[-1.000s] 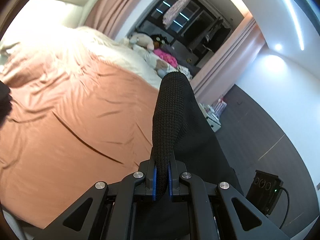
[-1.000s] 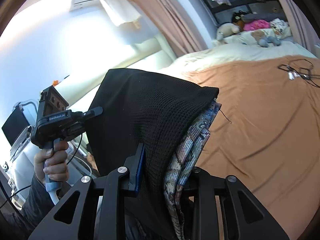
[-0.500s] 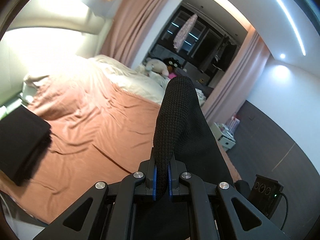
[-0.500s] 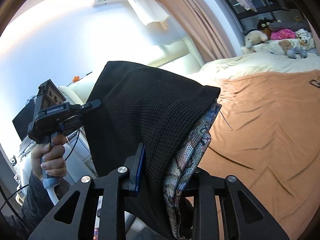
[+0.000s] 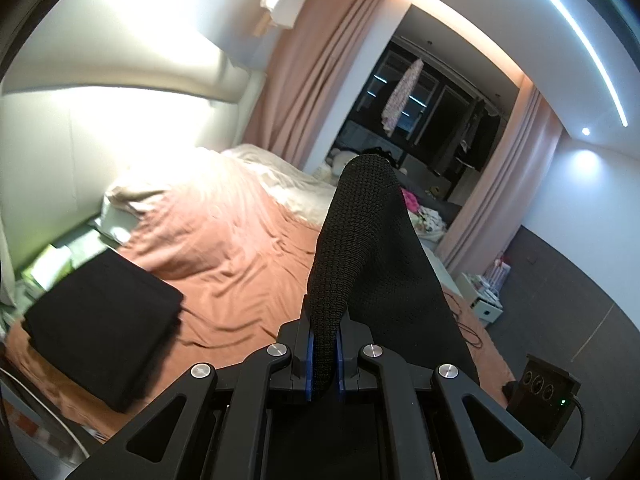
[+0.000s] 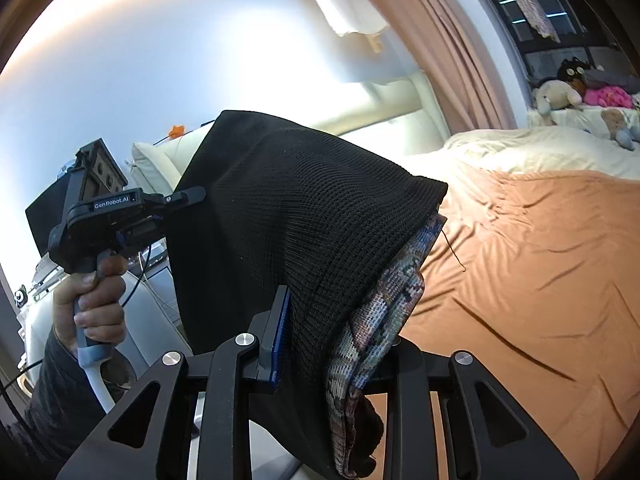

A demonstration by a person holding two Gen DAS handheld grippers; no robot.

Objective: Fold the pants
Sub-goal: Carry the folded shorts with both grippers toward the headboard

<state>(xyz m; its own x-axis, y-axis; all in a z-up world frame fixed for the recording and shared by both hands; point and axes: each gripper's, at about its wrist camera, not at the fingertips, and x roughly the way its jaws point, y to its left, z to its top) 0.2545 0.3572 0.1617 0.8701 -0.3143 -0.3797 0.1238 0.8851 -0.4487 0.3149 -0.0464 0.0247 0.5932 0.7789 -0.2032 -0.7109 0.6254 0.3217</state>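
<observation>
Black knit pants (image 5: 360, 248) hang in the air, stretched between both grippers above the orange bed. My left gripper (image 5: 324, 356) is shut on one narrow edge of them, its blue pads pressed on the fabric. My right gripper (image 6: 332, 344) is shut on a thick bunch of the pants (image 6: 304, 232), where a patterned multicolour inner side (image 6: 396, 300) shows. In the right wrist view the left gripper (image 6: 188, 196) is at the left, held by a person's hand (image 6: 94, 304), clamping the far edge of the cloth.
An orange sheet (image 5: 240, 264) covers the bed (image 6: 540, 280), with cream bedding and stuffed toys (image 6: 560, 96) at its far end. A folded black garment (image 5: 104, 324) lies on the bed's near left corner. A black device (image 5: 540, 392) sits at lower right on the floor.
Both grippers have swung sideways with the pants held between them. In the left wrist view the folded black garment has come into view at the left, and the headboard wall now shows.
</observation>
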